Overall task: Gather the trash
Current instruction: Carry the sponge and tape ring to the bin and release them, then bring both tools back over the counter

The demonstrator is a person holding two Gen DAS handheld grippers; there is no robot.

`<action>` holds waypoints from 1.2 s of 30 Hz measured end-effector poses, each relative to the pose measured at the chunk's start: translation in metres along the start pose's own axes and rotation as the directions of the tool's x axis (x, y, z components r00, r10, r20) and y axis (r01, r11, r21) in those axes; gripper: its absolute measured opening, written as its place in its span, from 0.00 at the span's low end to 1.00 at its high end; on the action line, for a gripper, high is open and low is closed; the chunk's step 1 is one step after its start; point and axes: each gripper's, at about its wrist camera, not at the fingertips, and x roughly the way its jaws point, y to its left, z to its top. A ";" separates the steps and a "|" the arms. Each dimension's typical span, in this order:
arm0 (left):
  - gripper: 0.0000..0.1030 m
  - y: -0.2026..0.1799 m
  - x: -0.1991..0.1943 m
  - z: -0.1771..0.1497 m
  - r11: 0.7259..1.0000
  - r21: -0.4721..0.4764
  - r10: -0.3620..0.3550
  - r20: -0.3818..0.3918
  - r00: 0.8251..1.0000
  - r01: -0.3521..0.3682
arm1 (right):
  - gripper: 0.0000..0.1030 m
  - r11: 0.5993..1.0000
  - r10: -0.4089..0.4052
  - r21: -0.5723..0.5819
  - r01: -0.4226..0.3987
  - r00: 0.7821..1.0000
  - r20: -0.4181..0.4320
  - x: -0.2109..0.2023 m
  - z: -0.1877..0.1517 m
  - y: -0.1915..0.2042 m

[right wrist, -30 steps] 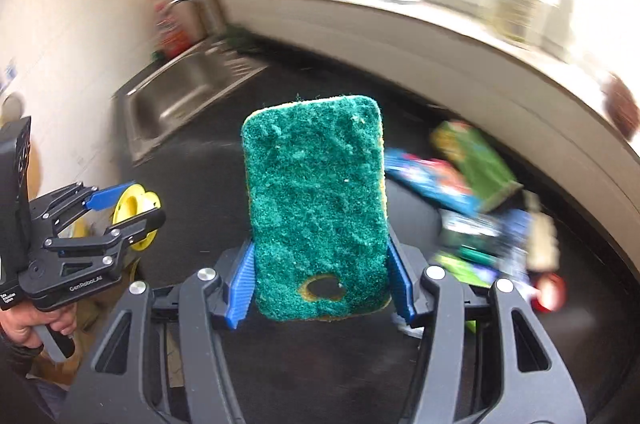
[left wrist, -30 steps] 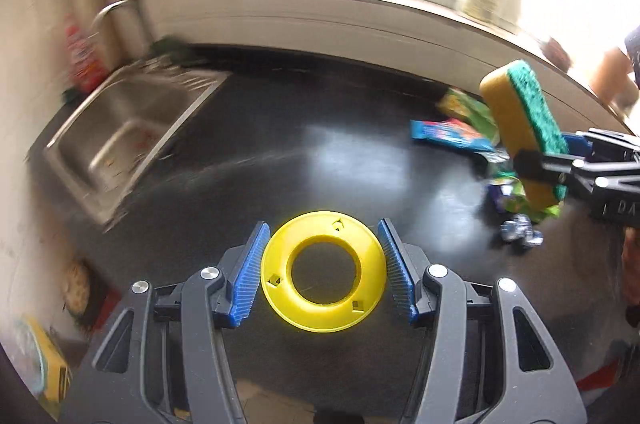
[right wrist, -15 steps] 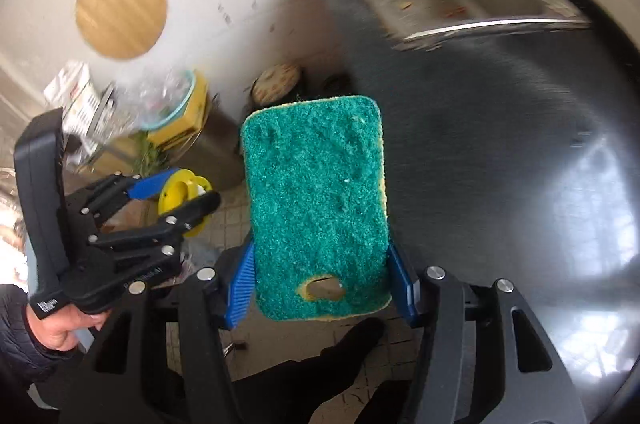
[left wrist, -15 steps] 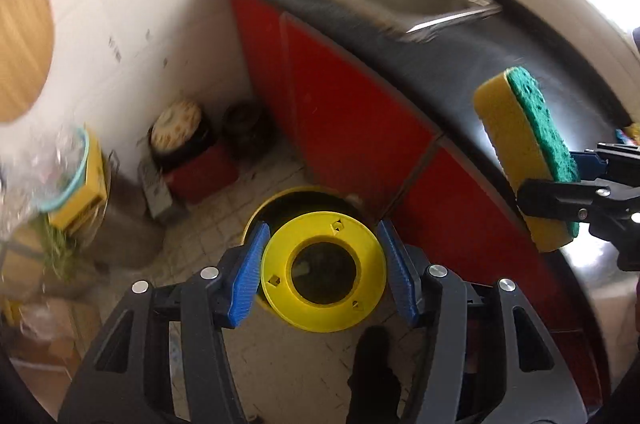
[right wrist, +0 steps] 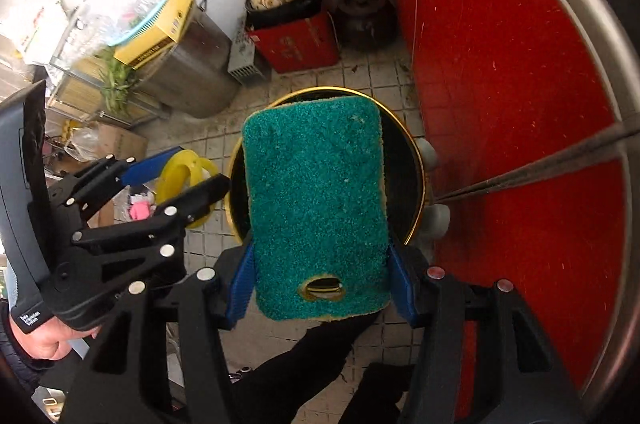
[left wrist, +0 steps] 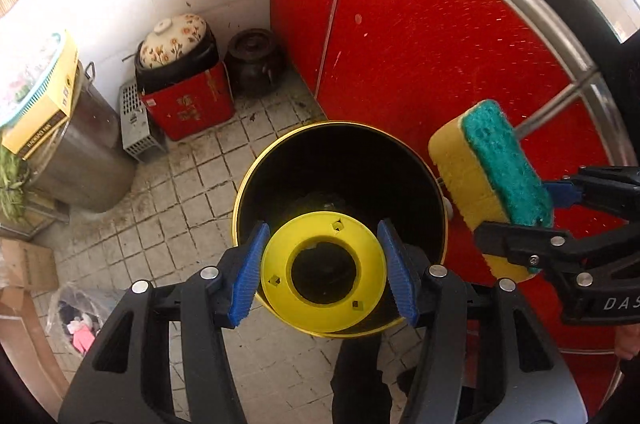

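My left gripper [left wrist: 324, 270] is shut on a yellow plastic ring [left wrist: 324, 270], a flat spool-like disc with a round hole, held above the near rim of a round black trash bin [left wrist: 340, 160] with a gold edge. My right gripper [right wrist: 320, 278] is shut on a yellow sponge with a green scouring face [right wrist: 318, 208], which has a hole near its lower end. In the left wrist view the sponge [left wrist: 490, 176] hangs just right of the bin. In the right wrist view the yellow ring [right wrist: 182, 180] shows left of the trash bin [right wrist: 412, 160].
The bin stands on a dirty tiled floor [left wrist: 188, 184] against red cabinet doors [left wrist: 420, 36]. A flowered pot on a red box [left wrist: 180, 80], a dark jar [left wrist: 254, 62] and a steel drum [left wrist: 80, 160] sit by the white wall. The person's dark leg [left wrist: 356, 380] is below the grippers.
Both grippers swung from above the black counter down to the floor area and now point steeply down over the trash bin. Each still holds its item.
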 end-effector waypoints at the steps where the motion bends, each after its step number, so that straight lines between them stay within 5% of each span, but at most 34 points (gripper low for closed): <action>1: 0.53 0.003 0.004 0.002 1.000 -0.009 -0.015 -0.007 1.000 0.015 | 0.57 1.000 -0.003 -0.007 0.003 1.000 -0.002 0.001 0.003 0.000; 3: 0.57 0.006 0.006 0.005 0.998 -0.020 -0.052 -0.018 0.999 0.051 | 0.64 1.000 -0.003 -0.014 0.003 1.000 -0.013 0.004 0.008 -0.004; 4: 0.73 0.007 0.007 0.007 0.998 -0.018 -0.058 -0.027 0.998 0.058 | 0.74 1.000 -0.008 -0.020 0.007 1.000 -0.012 0.002 0.009 -0.004; 6: 0.85 0.010 0.001 0.009 0.999 -0.021 -0.043 -0.016 0.999 0.043 | 0.80 1.000 -0.010 -0.021 0.010 1.000 0.002 -0.003 0.010 -0.005; 15: 0.91 -0.010 -0.083 0.015 0.993 0.106 0.042 0.041 0.998 -0.046 | 0.87 0.998 0.013 -0.059 -0.005 0.991 0.136 -0.121 -0.030 0.023; 20: 0.94 -0.088 -0.154 0.026 0.946 0.308 0.062 0.141 0.988 -0.104 | 0.93 0.996 -0.074 0.072 0.054 0.950 0.304 -0.246 -0.080 -0.006; 24: 0.94 -0.180 -0.197 0.037 0.895 0.446 -0.068 0.172 0.983 -0.016 | 0.93 0.947 -0.220 0.303 0.104 0.900 0.377 -0.329 -0.142 -0.061; 28: 0.94 -0.295 -0.227 0.036 0.774 0.609 -0.300 0.112 0.947 0.173 | 0.93 0.849 -0.386 0.504 0.159 0.838 0.386 -0.386 -0.209 -0.108; 30: 0.94 -0.348 -0.236 0.031 0.698 0.665 -0.388 0.041 0.921 0.264 | 0.93 0.765 -0.488 0.617 0.184 0.791 0.369 -0.414 -0.253 -0.130; 36: 0.94 -0.477 -0.259 -0.018 0.452 0.815 -0.495 -0.108 0.862 0.362 | 0.93 0.528 -0.658 0.837 0.140 0.690 0.300 -0.469 -0.376 -0.167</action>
